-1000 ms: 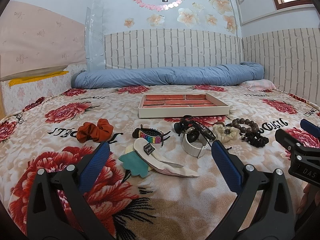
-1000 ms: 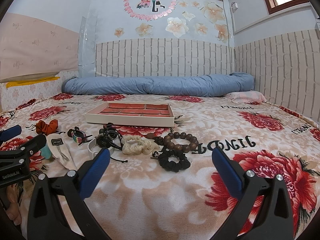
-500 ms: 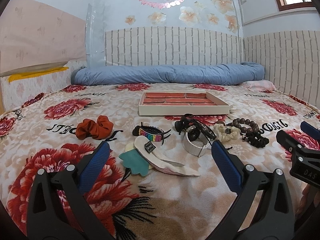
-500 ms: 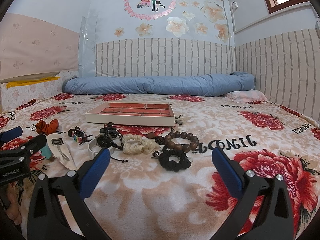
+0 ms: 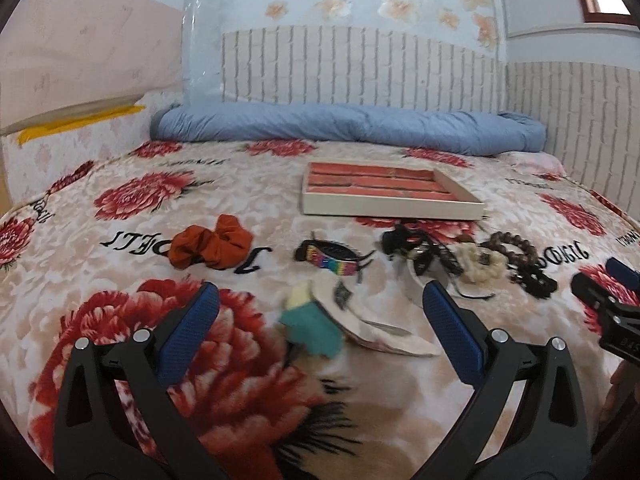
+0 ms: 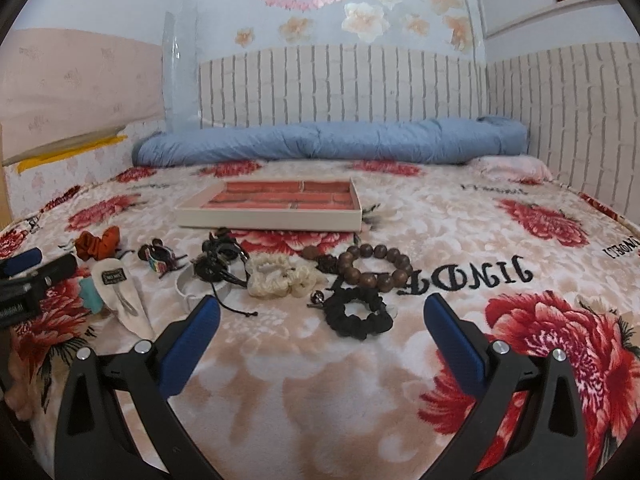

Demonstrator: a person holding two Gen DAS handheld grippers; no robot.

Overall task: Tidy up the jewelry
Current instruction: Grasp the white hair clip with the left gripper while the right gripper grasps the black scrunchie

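Bed (image 6: 400,420), floral blanket; items listed left to right, near edge unless noted.

- Left gripper (image 5: 320,320): jaws apart, empty, above the near-left part of the bed. Against a second ago its view has dipped and closed in on the teal and cream clips; the picture is blurred, so it is moving. Judged: approach for a first pick.
- Orange scrunchie (image 5: 210,244): left of the row, apart from the rest.
- Teal clip (image 5: 316,330): lies against the cream clips (image 5: 360,312), directly ahead of the left gripper.
- Rainbow claw clip (image 5: 332,260): just beyond those.
- Black cord tangle (image 6: 218,264) over a white bangle (image 6: 186,284): mid-row.
- Cream scrunchie (image 6: 280,276): touching the tangle.
- Wooden bead bracelet (image 6: 372,266): right of it.
- Black scrunchie (image 6: 358,314): nearest the right gripper.
- Right gripper (image 6: 320,322): jaws apart, empty; it too has come lower and closer.
- Tray (image 6: 268,218): mid-bed beyond the row, red compartments empty. Nothing sorted yet; no item has shifted.
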